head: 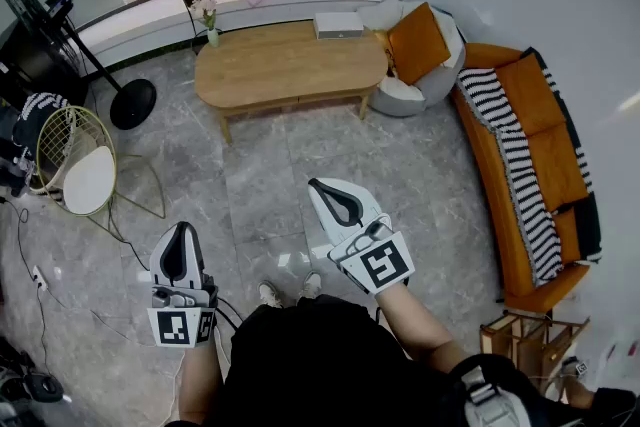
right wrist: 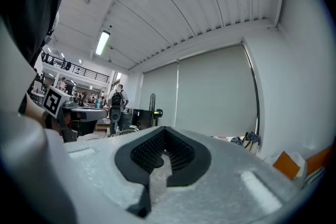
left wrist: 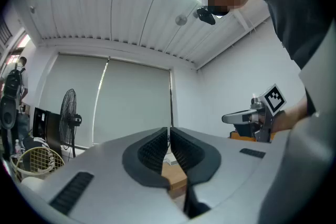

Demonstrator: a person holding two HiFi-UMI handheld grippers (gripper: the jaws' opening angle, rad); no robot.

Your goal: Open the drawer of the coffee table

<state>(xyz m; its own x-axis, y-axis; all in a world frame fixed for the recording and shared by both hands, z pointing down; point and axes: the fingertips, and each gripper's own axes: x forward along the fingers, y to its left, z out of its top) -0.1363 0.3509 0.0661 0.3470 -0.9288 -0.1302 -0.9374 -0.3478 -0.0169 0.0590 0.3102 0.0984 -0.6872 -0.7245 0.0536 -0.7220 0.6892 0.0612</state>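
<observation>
An oval wooden coffee table stands across the grey tiled floor, well ahead of me; no drawer front shows from above. My left gripper hangs shut at the lower left, far short of the table, nothing between its pads. Higher and to the right, my right gripper is also shut and empty, pointing toward the table. In the left gripper view the left gripper has its jaws pressed together, a sliver of the coffee table behind them. The right gripper shows shut in its own view.
A white box and a flower vase sit on the table. An orange sofa lines the right wall, a round cushioned chair stands by the table's right end. A standing fan and wire chair are at the left.
</observation>
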